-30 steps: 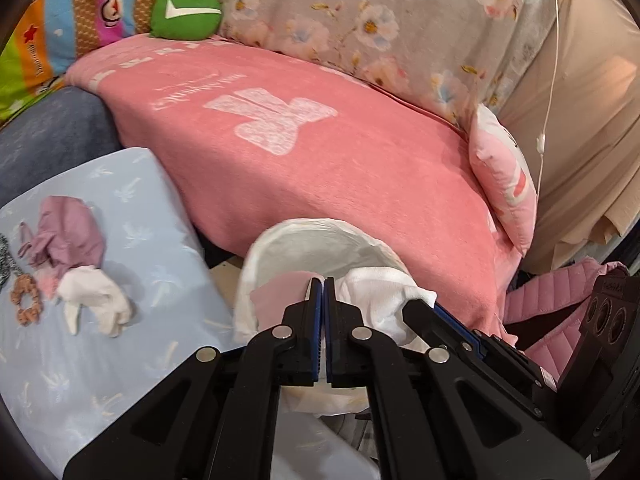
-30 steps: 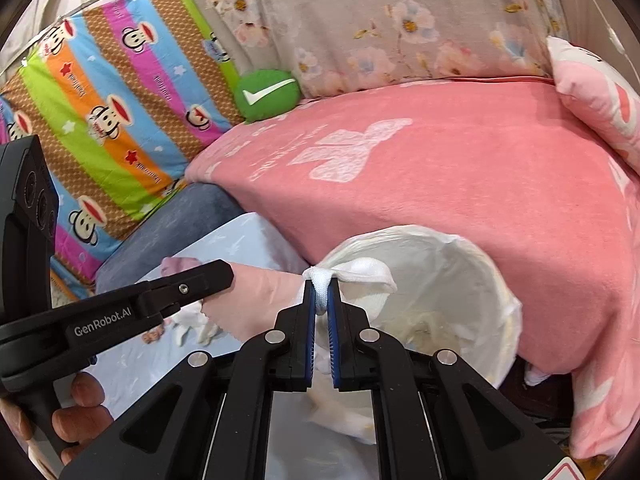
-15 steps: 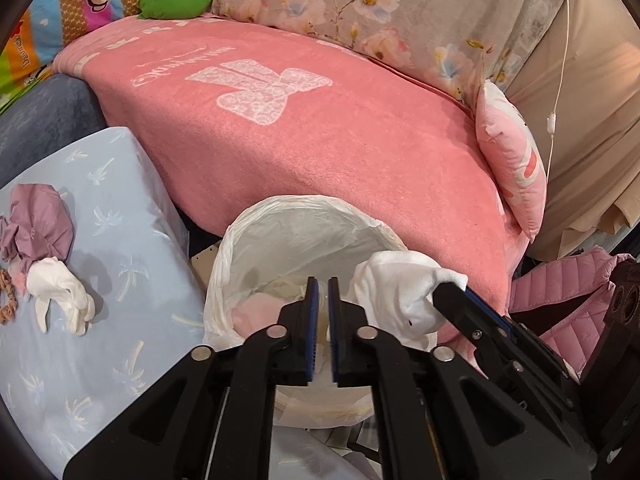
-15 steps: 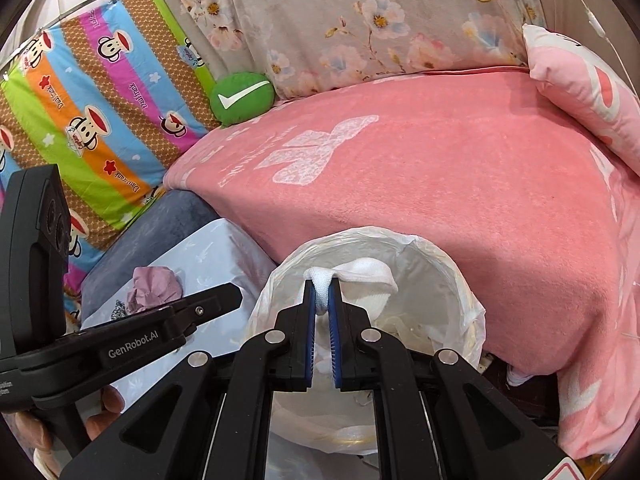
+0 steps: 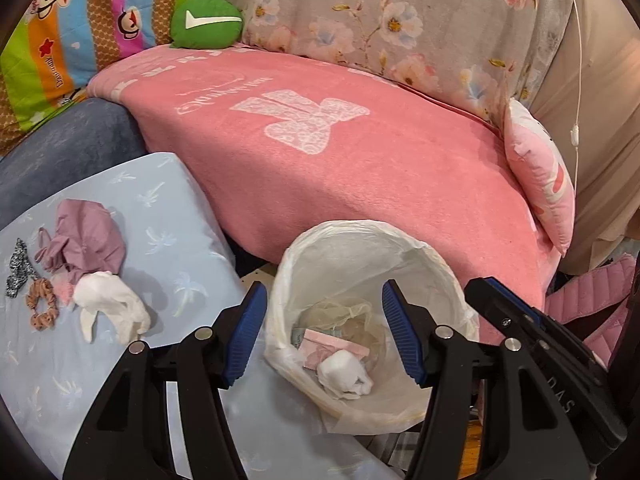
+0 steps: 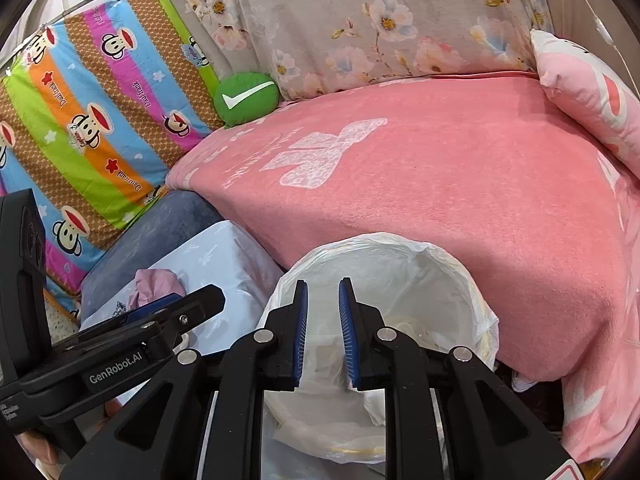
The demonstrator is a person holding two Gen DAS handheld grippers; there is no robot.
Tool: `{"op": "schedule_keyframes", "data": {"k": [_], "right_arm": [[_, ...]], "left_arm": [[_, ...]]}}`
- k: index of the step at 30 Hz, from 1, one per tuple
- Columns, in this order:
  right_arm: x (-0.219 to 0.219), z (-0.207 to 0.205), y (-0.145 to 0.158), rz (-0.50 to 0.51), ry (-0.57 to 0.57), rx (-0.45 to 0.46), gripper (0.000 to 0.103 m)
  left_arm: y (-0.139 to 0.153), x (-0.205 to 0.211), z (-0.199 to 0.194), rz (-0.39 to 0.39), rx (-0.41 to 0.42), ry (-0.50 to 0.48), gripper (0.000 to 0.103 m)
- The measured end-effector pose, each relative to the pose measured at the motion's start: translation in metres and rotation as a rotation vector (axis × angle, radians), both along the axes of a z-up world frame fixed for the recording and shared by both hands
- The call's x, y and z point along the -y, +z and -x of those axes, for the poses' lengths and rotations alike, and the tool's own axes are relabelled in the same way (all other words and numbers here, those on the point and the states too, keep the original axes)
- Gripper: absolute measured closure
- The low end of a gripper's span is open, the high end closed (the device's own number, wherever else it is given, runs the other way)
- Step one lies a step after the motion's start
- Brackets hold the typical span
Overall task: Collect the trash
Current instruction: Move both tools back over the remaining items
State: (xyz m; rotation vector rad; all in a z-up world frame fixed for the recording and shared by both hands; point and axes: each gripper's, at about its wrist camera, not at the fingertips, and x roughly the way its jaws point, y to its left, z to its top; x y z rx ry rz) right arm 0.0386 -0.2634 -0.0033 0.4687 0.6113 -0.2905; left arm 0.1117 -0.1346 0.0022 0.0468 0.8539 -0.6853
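Note:
A trash bin [image 5: 436, 268] lined with a white plastic bag [image 6: 472, 280] stands between the bed and a light-blue surface. At its bottom lie a white crumpled tissue [image 5: 345, 374] and a pink paper [image 5: 334, 345]. My left gripper [image 5: 324, 332] hovers over the bin, its jaws opening with nothing between them. My right gripper [image 6: 322, 336] is above the bin too, its jaws opening and empty. Another white crumpled tissue [image 5: 110, 306] and a mauve cloth [image 5: 86, 240] lie on the light-blue surface [image 5: 168, 248].
A pink blanket [image 5: 340, 152] covers the bed behind the bin. Hair ties [image 5: 42, 310] lie beside the tissue on the blue surface. A green cushion [image 5: 206, 22] and a pink pillow [image 5: 540, 172] sit on the bed. A pink quilted item [image 5: 592, 300] is at right.
Both grippers let go over the bin: the left released pink paper, the right released a white tissue, and both now lie inside. Both jaws have parted.

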Motion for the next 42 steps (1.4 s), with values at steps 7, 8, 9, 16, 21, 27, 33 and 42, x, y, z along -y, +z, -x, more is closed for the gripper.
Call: {"op": "schedule_keyframes", "data": {"k": [7,8,9,16,21,27,33,42], "right_arm": [[-0.019,-0.004,-0.002,0.014,0.032,-0.014,0.077],[-0.022,-0.006,-0.003,0.013,0.039,-0.016,0.077],[-0.025,-0.006,-0.003,0.014,0.043,-0.018,0.077],[-0.052,-0.016,-0.006,0.018,0.096,-0.031,0.073],[-0.079,-0.025,-0.008,0.026,0.148,-0.042,0.072],[-0.111,-0.039,-0.013,0.034,0.211,-0.061,0.071],[-0.144,-0.055,-0.016,0.046,0.271,-0.075,0.065],[-0.182,-0.089,-0.027,0.041,0.344,-0.104,0.06]], "left_arm": [[-0.007,-0.025,-0.006,-0.02,0.005,0.071,0.046],[-0.008,-0.029,-0.007,-0.019,0.002,0.079,0.046],[-0.009,-0.033,-0.008,-0.018,-0.001,0.087,0.046],[-0.012,-0.059,-0.011,-0.018,0.004,0.139,0.046],[-0.018,-0.078,-0.015,-0.027,-0.002,0.177,0.045],[-0.026,-0.109,-0.021,-0.024,-0.013,0.239,0.038],[-0.033,-0.146,-0.031,-0.041,-0.023,0.305,0.035],[-0.051,-0.209,-0.052,-0.082,-0.051,0.429,0.027]]}}
